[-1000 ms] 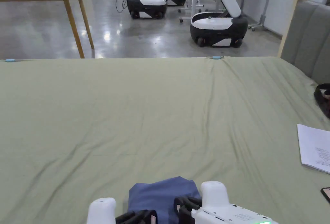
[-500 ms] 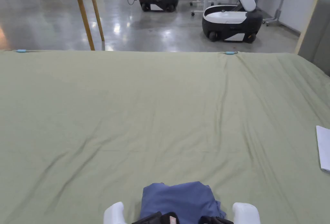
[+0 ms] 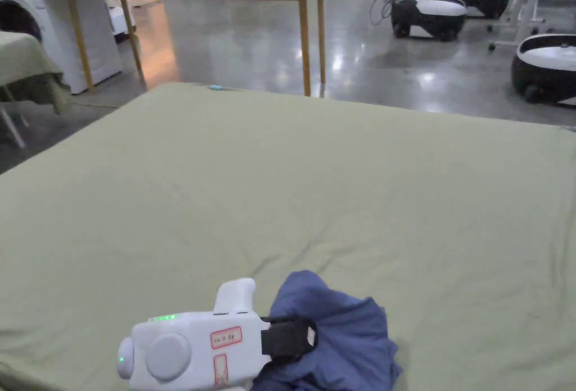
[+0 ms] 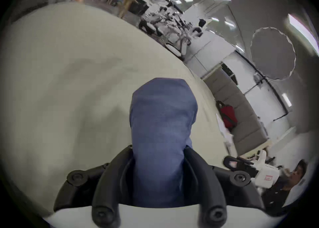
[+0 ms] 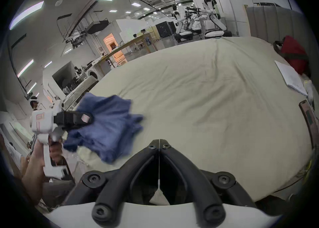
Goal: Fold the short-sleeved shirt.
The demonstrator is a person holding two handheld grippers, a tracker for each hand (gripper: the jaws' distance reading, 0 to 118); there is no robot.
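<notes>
At the near left of the bed [image 3: 337,184], the left claw [image 3: 289,337] is clamped on the blue shirt [image 3: 343,341]; in the left gripper view the cloth runs straight up between the two jaws, both pressing on it [image 4: 160,171]. The shirt is bunched into a loose bundle, held at one gathered part, with the rest drooping down toward the green sheet near the bed's near edge. In the right gripper view its lower folds [image 5: 110,128] are blurred, so whether they touch the sheet cannot be told.

The cloth looks thin, soft and light: it sags wherever it is not held and will not keep any shape by itself. One grip on a bunch will not open it. A likely better hold is two separate points on an edge, such as the shoulders or the hem corners, so it can hang flat and be laid out.

Farther right, the right claw [image 5: 159,147] is closed with nothing between its jaws, above the sheet and apart from the shirt. At the far right of the bed lie a white sheaf of paper [image 5: 290,78] and a red bag [image 5: 293,54].
</notes>
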